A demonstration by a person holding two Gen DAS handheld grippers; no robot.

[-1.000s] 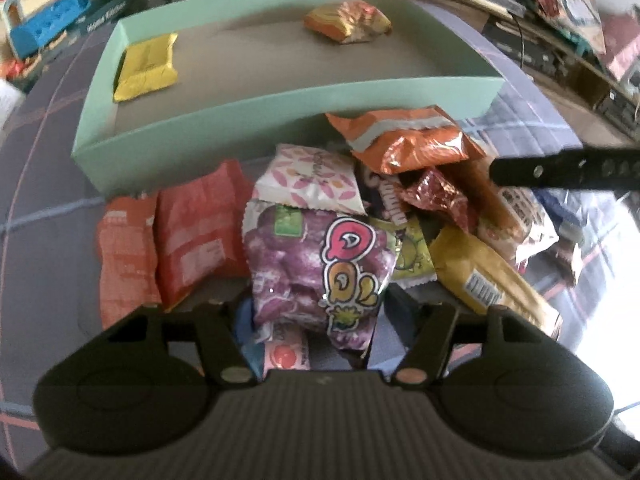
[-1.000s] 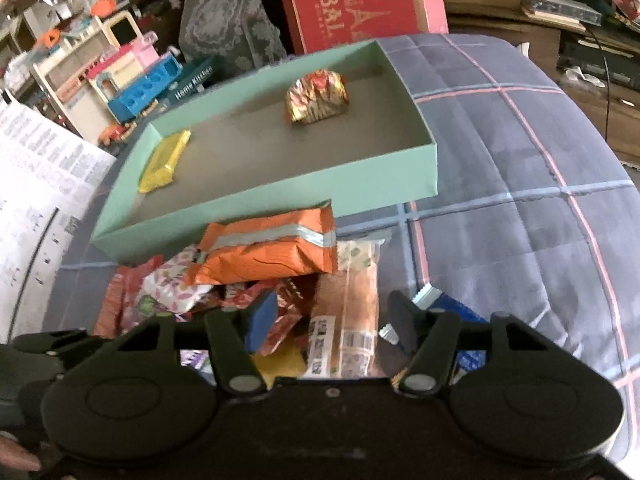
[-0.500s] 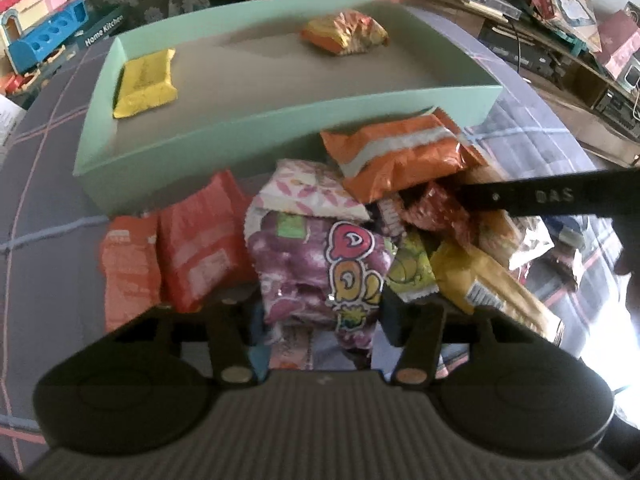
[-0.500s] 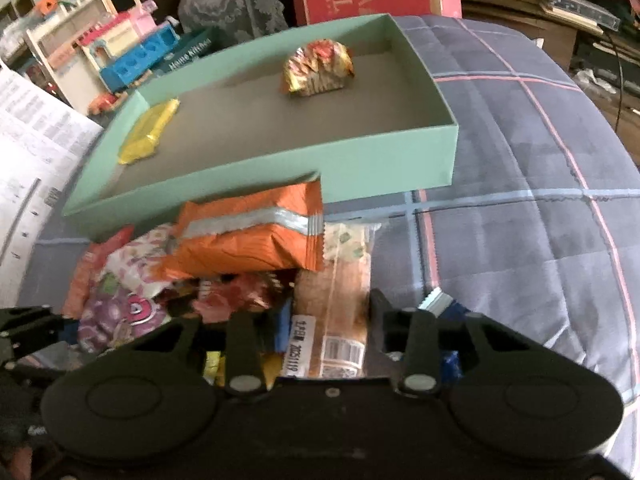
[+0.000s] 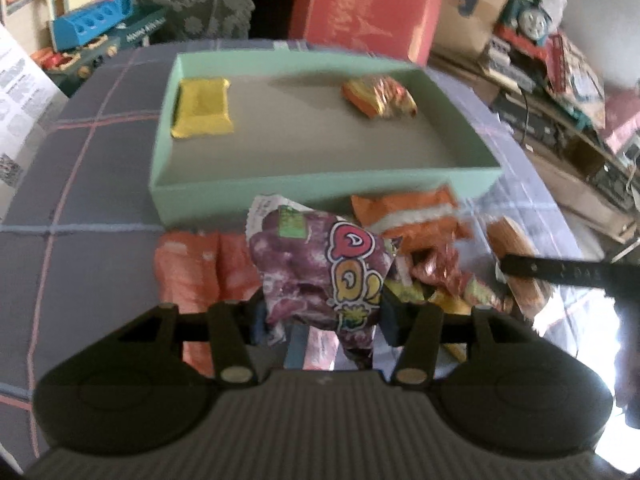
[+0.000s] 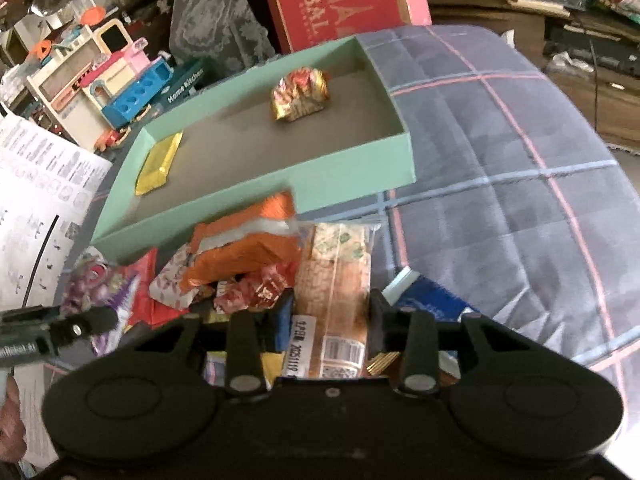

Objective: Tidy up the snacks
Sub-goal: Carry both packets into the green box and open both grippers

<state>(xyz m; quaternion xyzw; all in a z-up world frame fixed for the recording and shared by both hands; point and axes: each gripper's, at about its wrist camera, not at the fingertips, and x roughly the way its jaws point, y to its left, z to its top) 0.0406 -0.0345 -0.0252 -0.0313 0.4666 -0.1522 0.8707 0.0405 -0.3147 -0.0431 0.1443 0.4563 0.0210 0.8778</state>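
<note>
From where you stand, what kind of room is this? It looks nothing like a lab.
Most likely a lived-in home, perhaps a bedroom or playroom. The snacks and green tray lie on a checked quilt, and around it stand a toy kitchen set, a toy train and stacked cardboard boxes.
</note>
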